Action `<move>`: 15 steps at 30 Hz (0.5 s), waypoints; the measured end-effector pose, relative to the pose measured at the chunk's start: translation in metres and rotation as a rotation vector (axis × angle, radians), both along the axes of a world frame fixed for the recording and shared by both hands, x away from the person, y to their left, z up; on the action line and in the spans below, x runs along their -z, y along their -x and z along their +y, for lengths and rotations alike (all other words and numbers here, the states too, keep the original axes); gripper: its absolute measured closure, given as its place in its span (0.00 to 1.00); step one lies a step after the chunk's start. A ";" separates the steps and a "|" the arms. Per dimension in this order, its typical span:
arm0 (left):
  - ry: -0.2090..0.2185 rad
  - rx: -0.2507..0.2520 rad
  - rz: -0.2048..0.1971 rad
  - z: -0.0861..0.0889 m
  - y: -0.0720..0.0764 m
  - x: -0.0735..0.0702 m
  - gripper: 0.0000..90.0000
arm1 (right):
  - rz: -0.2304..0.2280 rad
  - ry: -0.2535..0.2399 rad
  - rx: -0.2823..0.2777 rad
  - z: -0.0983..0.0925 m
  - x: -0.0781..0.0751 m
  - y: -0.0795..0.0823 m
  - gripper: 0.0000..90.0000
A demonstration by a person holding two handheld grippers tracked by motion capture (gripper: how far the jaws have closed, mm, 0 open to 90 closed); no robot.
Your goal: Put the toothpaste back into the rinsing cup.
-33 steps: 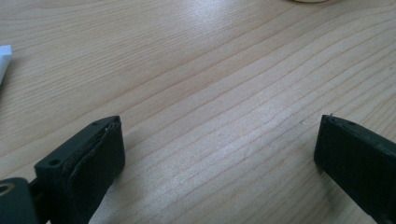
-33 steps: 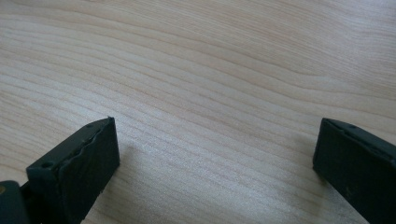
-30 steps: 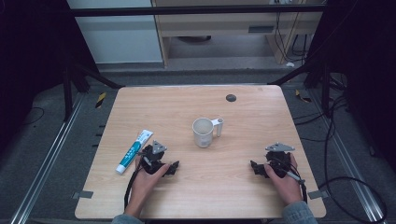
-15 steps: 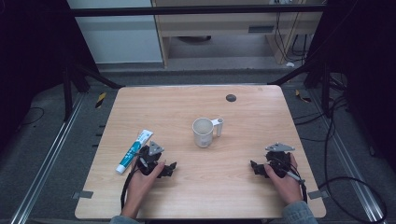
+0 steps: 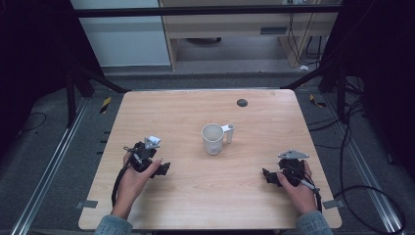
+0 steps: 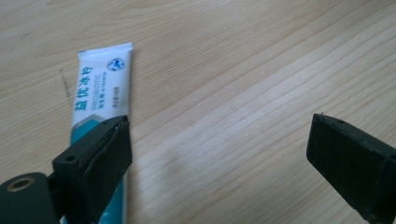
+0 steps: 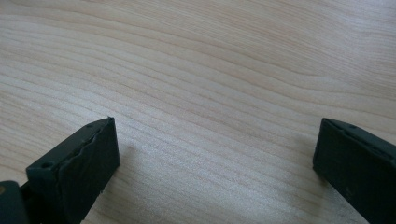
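- We work at a pale wooden tabletop (image 5: 195, 205) set in a dim room, with dark floor and cables around it.
- Our left gripper (image 6: 219, 154) has its jaws spread wide and holds nothing; in the high view it (image 5: 155, 166) sits near the tabletop's left front.
- The toothpaste tube (image 6: 100, 102) lies flat on the wood. In the left gripper view its crimped white end points away from us, its long axis runs roughly along the gripper's line of sight, and it passes under the left-hand jaw rather than between the two.
- So we judge the gripper needs to shift sideways toward the tube to centre it; the cap end is hidden behind the jaw, so we cannot tell how far it reaches.
- Our right gripper (image 7: 215, 154) is likewise wide open and empty over bare wood, well apart from the tube (image 5: 276, 177).
- A white mug (image 5: 213, 139) stands mid-table, clear of the reach; a small dark disc (image 5: 242, 103) lies farther back.
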State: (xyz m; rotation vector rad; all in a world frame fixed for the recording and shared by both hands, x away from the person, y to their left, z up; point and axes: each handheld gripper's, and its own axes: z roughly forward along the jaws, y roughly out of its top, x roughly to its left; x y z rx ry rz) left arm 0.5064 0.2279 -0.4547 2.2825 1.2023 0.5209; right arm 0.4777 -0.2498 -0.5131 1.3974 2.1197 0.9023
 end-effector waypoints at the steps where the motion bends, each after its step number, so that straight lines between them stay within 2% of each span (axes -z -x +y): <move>1: -0.010 -0.007 0.002 0.002 -0.002 -0.001 0.07 | 0.000 0.000 0.000 0.000 0.000 0.000 0.01; 4: -0.015 -0.023 0.021 0.011 -0.010 -0.004 0.07 | 0.000 0.000 0.000 0.000 0.000 0.000 0.01; 10: -0.077 -0.046 0.062 0.030 -0.028 -0.008 0.07 | 0.000 -0.001 0.000 0.000 0.000 0.000 0.01; 12: -0.103 -0.065 0.064 0.035 -0.032 -0.010 0.08 | 0.001 -0.001 0.000 0.000 0.000 0.000 0.01; 15: -0.104 -0.086 0.082 0.041 -0.036 -0.009 0.10 | 0.000 0.000 -0.001 0.000 0.000 0.000 0.01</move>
